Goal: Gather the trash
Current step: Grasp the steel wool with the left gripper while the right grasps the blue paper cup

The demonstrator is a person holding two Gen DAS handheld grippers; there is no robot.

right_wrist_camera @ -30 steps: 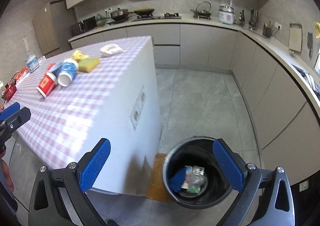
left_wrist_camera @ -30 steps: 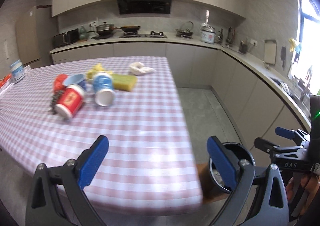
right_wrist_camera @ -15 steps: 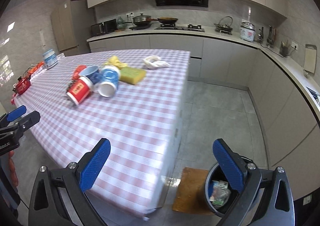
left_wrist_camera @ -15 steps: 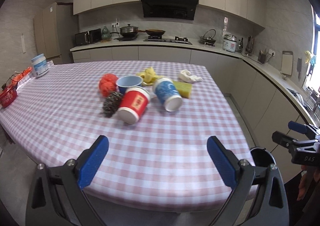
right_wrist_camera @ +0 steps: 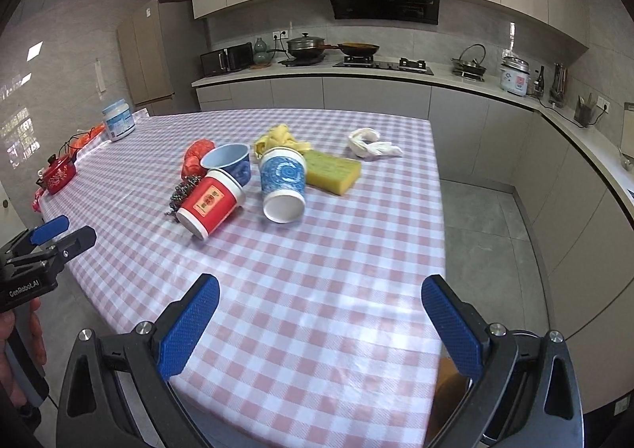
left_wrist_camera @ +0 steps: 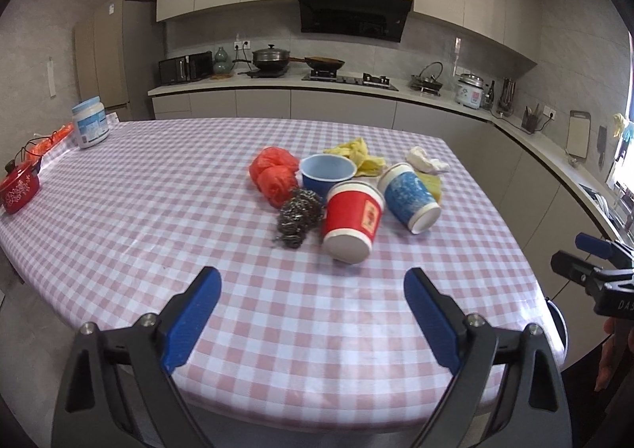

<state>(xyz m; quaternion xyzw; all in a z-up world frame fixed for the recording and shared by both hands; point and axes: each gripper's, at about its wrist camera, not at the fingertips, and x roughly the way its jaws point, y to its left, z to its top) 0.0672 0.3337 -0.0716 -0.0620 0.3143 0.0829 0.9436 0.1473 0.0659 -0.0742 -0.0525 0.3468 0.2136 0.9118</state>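
L gripper [left_wrist_camera: 311, 313]: nearest, over table edge; jaws wide but closing, nothing btwn pads.
R gripper [right_wrist_camera: 319, 323]: near edge on the right side, jaws spread wide, nothing btwn them.
Table [left_wrist_camera: 158, 218]: pink/white check cloth; near half bare.
Trash cluster, mid-table, well apart from both grippers:
- red paper cup [left_wrist_camera: 352, 222], on its side, base toward cam.
- steel scourer [left_wrist_camera: 297, 216], just left of red cup, touching it.
- blue paper cup [left_wrist_camera: 410, 198], on its side, right of red cup.
- blue bowl [left_wrist_camera: 327, 170], upright, behind red cup.
- red plastic bag [left_wrist_camera: 273, 174], crumpled, left of bowl.
- yellow-green sponge [right_wrist_camera: 335, 170], flat, beside blue cup.
- yellow cloth [left_wrist_camera: 358, 154], behind bowl.
- white tissue wad [left_wrist_camera: 426, 162], far right of cluster.
Far left edge: small red pot [left_wrist_camera: 18, 190]; white jar [left_wrist_camera: 90, 123], blue label.
Rear: counter w/ hob, pans [left_wrist_camera: 295, 61].
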